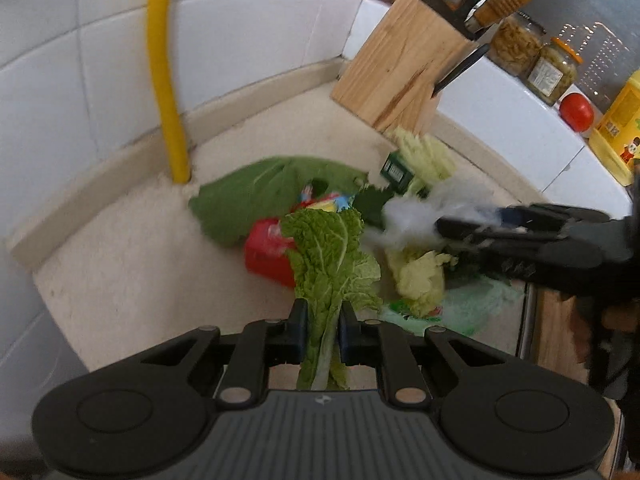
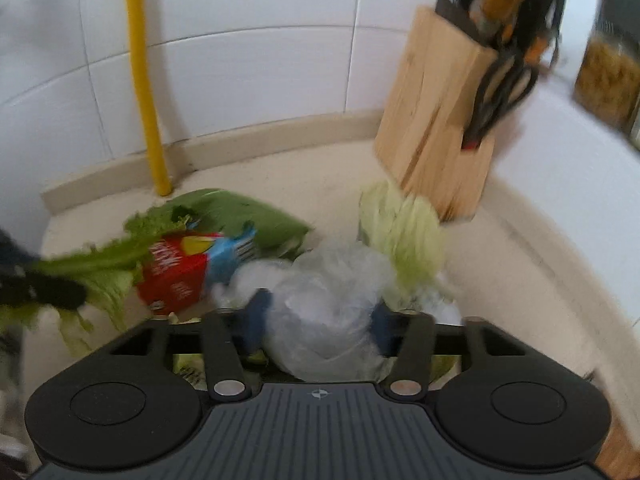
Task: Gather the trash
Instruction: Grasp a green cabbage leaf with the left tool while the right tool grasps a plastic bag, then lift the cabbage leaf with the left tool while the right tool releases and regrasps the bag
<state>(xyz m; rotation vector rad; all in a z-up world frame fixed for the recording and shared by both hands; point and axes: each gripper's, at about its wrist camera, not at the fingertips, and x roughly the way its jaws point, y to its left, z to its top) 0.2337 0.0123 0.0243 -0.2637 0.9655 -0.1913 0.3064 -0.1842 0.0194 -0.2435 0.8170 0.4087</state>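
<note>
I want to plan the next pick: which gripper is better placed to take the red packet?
Probably neither yet: both are full. The left gripper holds a cabbage leaf, the right gripper a plastic bag. After unloading, left: the red packet lies just ahead of it.

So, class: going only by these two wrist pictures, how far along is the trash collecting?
Done: nothing shows as binned yet; no bin is in view. In hand: the left gripper is shut on a cabbage leaf, and the right gripper is shut on a clear plastic bag. Left: the red packet, a big green leaf and pale cabbage scraps lie on the counter.
</note>
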